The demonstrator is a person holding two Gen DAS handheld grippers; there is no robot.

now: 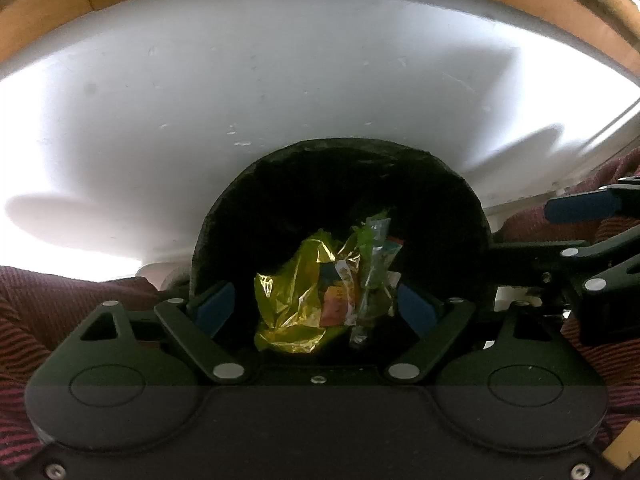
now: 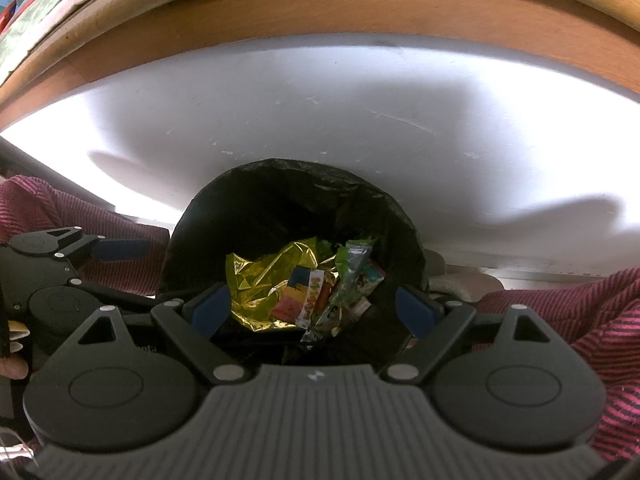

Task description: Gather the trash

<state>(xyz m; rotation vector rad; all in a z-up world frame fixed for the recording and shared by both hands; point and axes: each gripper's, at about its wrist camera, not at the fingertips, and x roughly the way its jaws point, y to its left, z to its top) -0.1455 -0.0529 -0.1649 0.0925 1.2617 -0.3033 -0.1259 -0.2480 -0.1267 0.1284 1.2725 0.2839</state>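
Fingers (image 1: 212, 306) on left gripper (image 1: 316, 308) and right gripper (image 2: 312, 312) standing wide apart, gripping nothing, hovering over black-lined bin (image 2: 280, 200) at frame centre. Wrappers (image 2: 280, 280) lying inside bin. Looking like the drop-off step finishing; next probably calling for locating any remaining trash.

- You are looking down at a white tabletop (image 1: 280, 80), scuffed with small chips and faint scratches.
- Bright light washes out its left side in your left wrist view, and soft grey shadows fall across it.
- A wooden edge (image 2: 320, 36), orange-brown and worn, curves along the far side of the white surface.
- Dark red striped fabric (image 2: 580, 320) lies low on both sides of your views.
- Beyond the wood at upper left, you see blurred green and red shapes, too unclear to name.
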